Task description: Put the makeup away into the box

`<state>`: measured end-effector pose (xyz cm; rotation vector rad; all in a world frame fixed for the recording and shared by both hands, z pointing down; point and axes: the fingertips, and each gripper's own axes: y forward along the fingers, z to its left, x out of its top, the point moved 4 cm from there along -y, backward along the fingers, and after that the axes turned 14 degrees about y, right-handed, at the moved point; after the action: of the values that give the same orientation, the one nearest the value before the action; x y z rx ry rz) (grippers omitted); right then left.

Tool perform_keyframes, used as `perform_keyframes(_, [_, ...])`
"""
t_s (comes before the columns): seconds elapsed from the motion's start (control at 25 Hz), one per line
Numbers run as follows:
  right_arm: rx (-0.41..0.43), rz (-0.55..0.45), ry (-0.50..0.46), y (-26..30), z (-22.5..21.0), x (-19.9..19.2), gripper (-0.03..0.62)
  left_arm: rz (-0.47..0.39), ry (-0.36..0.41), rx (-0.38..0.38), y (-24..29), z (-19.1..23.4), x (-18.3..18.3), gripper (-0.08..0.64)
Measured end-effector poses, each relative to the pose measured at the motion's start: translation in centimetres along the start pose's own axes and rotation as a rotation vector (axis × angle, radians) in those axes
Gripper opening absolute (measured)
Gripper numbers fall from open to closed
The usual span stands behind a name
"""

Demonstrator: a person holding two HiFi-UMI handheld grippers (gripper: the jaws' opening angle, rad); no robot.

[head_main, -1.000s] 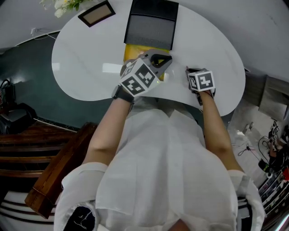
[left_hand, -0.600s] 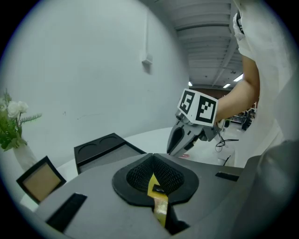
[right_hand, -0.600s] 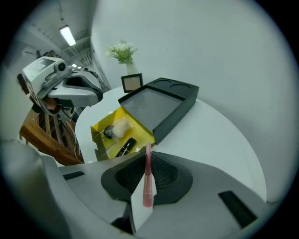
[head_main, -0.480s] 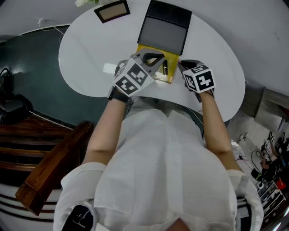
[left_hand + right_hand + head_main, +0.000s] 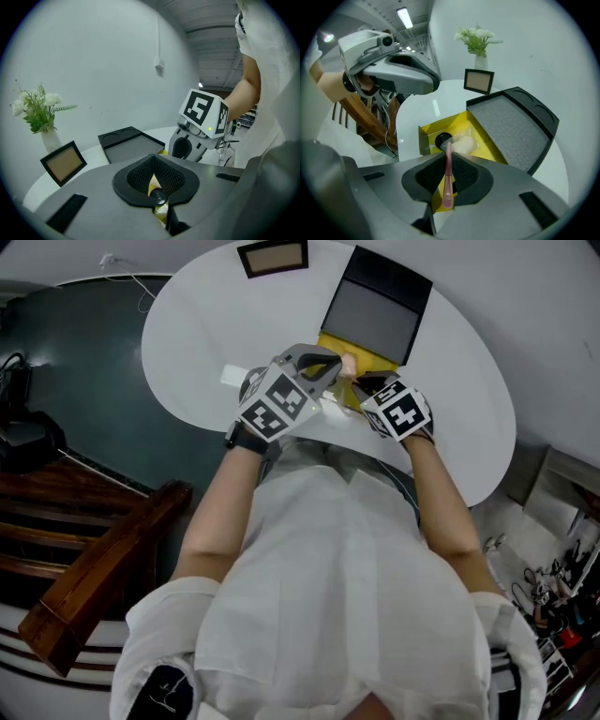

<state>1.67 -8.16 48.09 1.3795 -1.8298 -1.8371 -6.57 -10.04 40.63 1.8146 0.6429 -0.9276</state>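
A yellow box (image 5: 364, 359) stands open on the white table (image 5: 206, 334), its black lid (image 5: 380, 306) leaning back behind it. Inside lie a black round item (image 5: 442, 139) and a white puff in clear wrap (image 5: 464, 144). My right gripper (image 5: 448, 161) hangs over the box's near edge, pointing steeply down. It is shut on a thin pink stick (image 5: 448, 187) that juts toward the box. My left gripper (image 5: 323, 367) is at the box's left side with its jaws shut. A small dark cap (image 5: 158, 197) shows at their slit; I cannot tell whether it is held.
A framed picture (image 5: 272, 257) stands at the table's far side, with a vase of white flowers (image 5: 40, 110) beside it. A wooden staircase (image 5: 84, 549) and dark floor lie left of the table. The two grippers are close together over the box.
The right gripper has moved left and up from the table's near edge to above the box, rolling as it went. The left gripper has shifted toward the box's left side.
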Motion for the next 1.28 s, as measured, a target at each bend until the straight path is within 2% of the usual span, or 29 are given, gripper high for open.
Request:
perform_keyframes(0.12, [0.004, 0.046, -0.078, 1.2, 1.2, -0.2, 0.043, 0.006, -0.007, -0.001, -0.7, 0.1, -0.7, 0.018])
perform_keyframes(0.2, [0.001, 0.061, -0.096, 1.7, 1.7, -0.3, 0.043, 0.002, -0.007, -0.004, -1.1, 0.2, -1.0, 0.018])
perform_keyframes(0.36, [-0.002, 0.058, -0.068, 2.2, 1.6, -0.4, 0.044, 0.002, -0.001, -0.009, -1.4, 0.4, -1.3, 0.018])
perform_keyframes(0.48, [-0.004, 0.050, -0.048, 1.9, 1.3, -0.4, 0.069, 0.003, 0.011, -0.016, -1.3, 0.6, -1.3, 0.018])
perform_keyframes(0.6, [-0.013, 0.012, -0.010, 0.9, 1.0, -0.2, 0.069, 0.005, 0.036, -0.024, -1.3, 0.6, -0.9, 0.018])
perform_keyframes(0.84, [-0.043, -0.158, 0.132, -2.8, -1.0, 0.5, 0.067, 0.007, 0.079, -0.026, -1.0, 0.8, -0.2, 0.018])
perform_keyframes(1.0, [-0.086, -0.320, 0.241, -6.3, -3.3, 0.8, 0.067, -0.029, 0.065, 0.014, -1.3, 2.2, 0.6, 0.018])
perform_keyframes(1.12, [-0.111, -0.466, 0.314, -9.3, -4.9, 1.0, 0.063, -0.087, 0.028, 0.069, -2.3, 3.8, 2.0, 0.018])
perform_keyframes(1.28, [-0.122, -0.662, 0.366, -13.6, -6.7, 1.2, 0.058, -0.215, -0.086, 0.153, -3.9, 6.4, 4.5, 0.018])
